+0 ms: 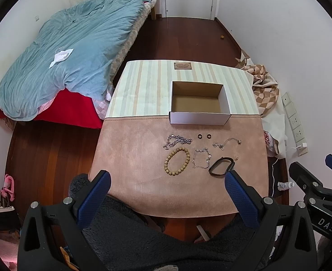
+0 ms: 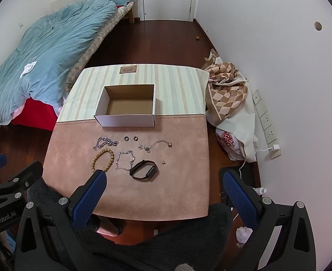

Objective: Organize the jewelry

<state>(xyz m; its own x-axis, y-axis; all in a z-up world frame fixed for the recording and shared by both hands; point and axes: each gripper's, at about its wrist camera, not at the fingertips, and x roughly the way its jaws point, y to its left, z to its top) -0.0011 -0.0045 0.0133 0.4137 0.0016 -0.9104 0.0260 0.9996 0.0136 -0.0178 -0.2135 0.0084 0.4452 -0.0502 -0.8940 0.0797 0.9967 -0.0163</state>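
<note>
So far nothing is packed: from the left wrist, the left gripper [image 1: 166,180] hangs wide and empty over the table's near edge, the box [image 1: 199,117] mid-table bare, the wooden bead bracelet [image 1: 177,161] just before it. From the right wrist, the right gripper [image 2: 163,181] gapes empty too, with the chains [image 2: 106,143], two rings [image 2: 131,138] and black band [image 2: 144,169] still loose between box and near edge.

Left gripper [image 1: 167,181] and right gripper [image 2: 163,181] hover level, jaws spread wide, holding nothing.
</note>
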